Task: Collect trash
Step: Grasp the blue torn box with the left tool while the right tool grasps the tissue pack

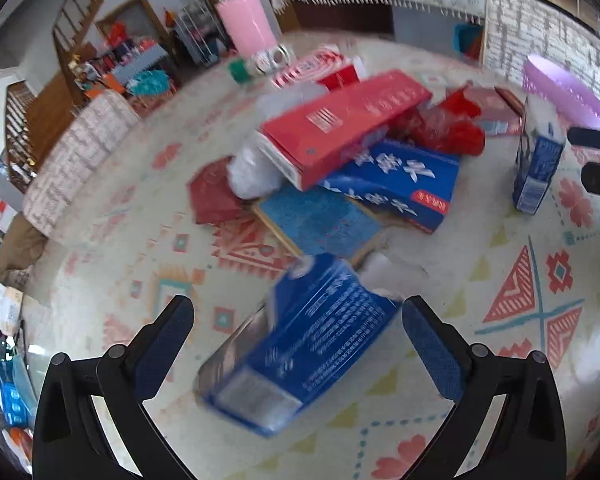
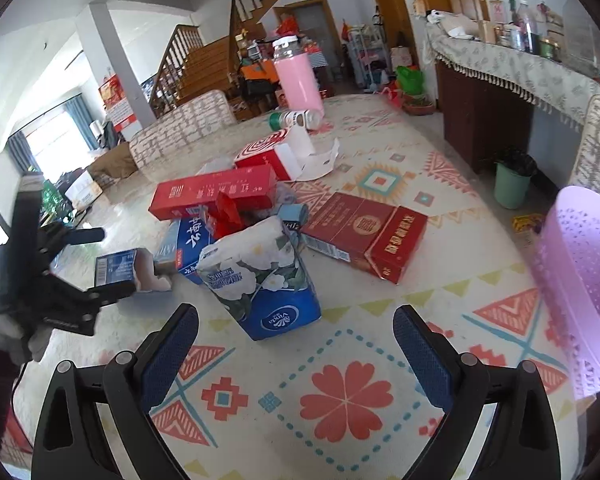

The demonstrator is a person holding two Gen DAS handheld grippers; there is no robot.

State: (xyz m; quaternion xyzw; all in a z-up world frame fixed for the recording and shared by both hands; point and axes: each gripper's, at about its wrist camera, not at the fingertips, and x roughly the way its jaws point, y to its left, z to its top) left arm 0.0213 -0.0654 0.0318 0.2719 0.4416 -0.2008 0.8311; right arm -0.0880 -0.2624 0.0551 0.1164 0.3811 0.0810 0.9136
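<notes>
The left gripper (image 1: 298, 330), jaws spread wide, straddles a small blue carton (image 1: 300, 344) lying on the patterned tablecloth (image 1: 520, 380), just short of the trash pile. The carton's long axis runs diagonally, its torn end toward the pile and its flat end toward the camera. Closing across this skew could twist the carton out of the pads. The right gripper (image 2: 296, 340), equally spread, holds nothing; the tissue pack (image 2: 264, 280) stands ahead, and the purple basket (image 2: 580, 280) waits at right.

Glossy cardboard boxes (image 2: 214, 196), prob. plastic basket (image 2: 580, 280).
</notes>
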